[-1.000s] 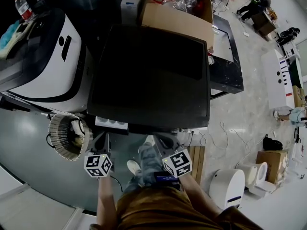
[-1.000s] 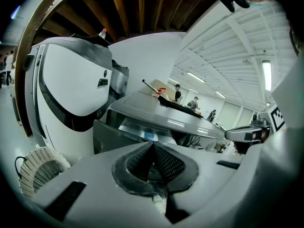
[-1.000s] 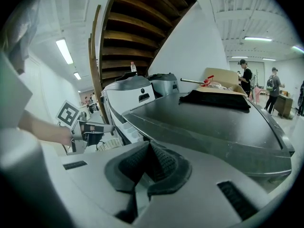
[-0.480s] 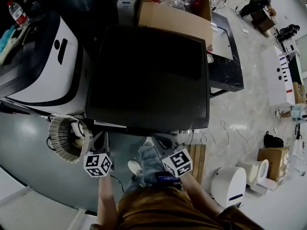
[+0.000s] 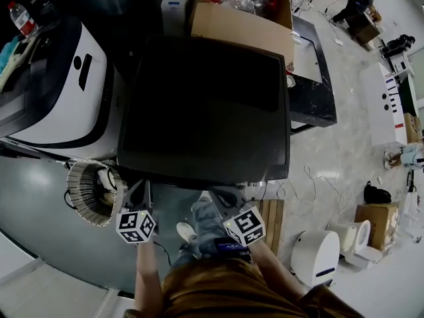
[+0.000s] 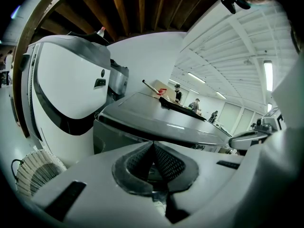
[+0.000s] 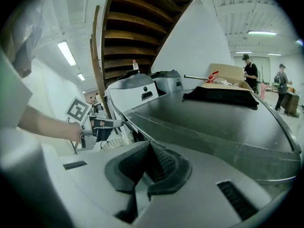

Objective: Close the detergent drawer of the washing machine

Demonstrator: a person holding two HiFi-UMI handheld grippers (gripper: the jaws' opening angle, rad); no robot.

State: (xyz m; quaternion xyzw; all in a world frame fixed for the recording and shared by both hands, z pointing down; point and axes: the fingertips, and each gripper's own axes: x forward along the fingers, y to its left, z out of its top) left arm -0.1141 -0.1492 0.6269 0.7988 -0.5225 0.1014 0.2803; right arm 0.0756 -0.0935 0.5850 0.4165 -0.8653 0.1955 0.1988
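Left gripper [image 5: 141, 194] and right gripper [image 5: 227, 196] hover just in front of the washing machine [image 5: 205, 105], jaws pressed together and empty. No detergent drawer juts from its front edge, so closing looks done. Next, check it sits flush and withdraw.

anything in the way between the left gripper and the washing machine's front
Nothing visible. The left hand-held gripper, jaws together, sits close to the front left edge of the washing machine, and no drawer shows sticking out there.
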